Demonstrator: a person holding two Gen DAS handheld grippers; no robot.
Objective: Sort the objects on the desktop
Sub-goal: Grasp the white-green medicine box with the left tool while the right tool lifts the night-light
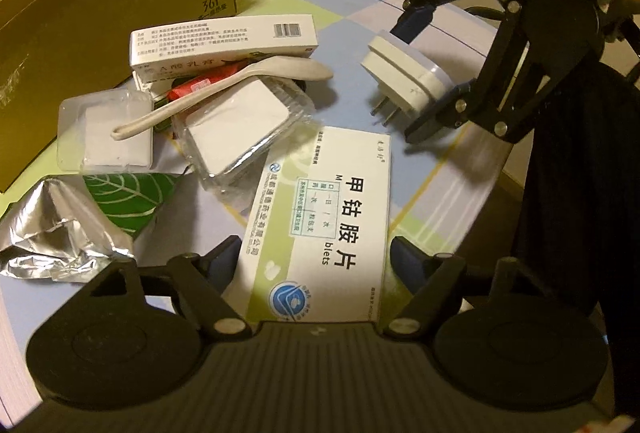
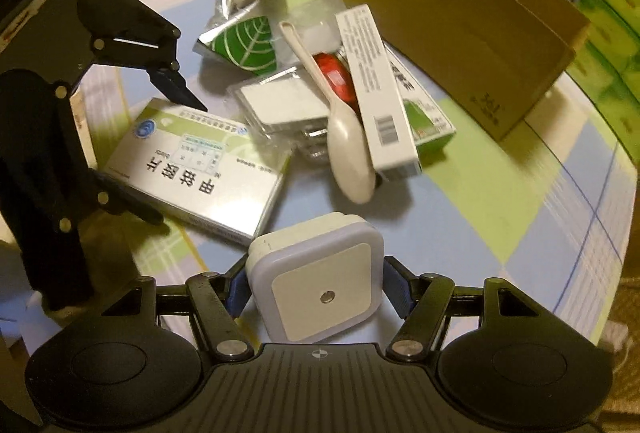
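Desktop objects lie in a loose heap on the desk (image 1: pixel 400 33) beside a tall cardboard box (image 1: pixel 112 13): a long white carton (image 1: pixel 224 39), a pale plastic spoon (image 1: pixel 224 85), two clear plastic cases, a crumpled foil pouch (image 1: pixel 60 229) and a leaf-print packet (image 1: pixel 132 197).

Right gripper (image 2: pixel 316 283) is closed on a white plug-in night light (image 2: pixel 316 281), blue pads against two opposite sides. In the left view the light hangs clear of the desk, prongs pointing down and to the left, well apart from the heap.

Left gripper (image 1: pixel 316 257) is wide open, its fingers straddling the near end of the flat medicine box (image 1: pixel 324 217). Neither pad appears to touch the box, which lies flat on the desk, just beside the clear cases.

Step in hand, as I read it: right carries the light off for sorting while left sets up on the medicine box.
- Close the left squarely across the short width; the box is thin and may slide or crush.
- Keep the box level when lifting, since its far corner sits near the clear case.
- Keep the light's prongs clear of the spoon and cartons.

Pose: left gripper low, angled down and forward over the box. Right gripper comes in from the side, higher, tilted down.
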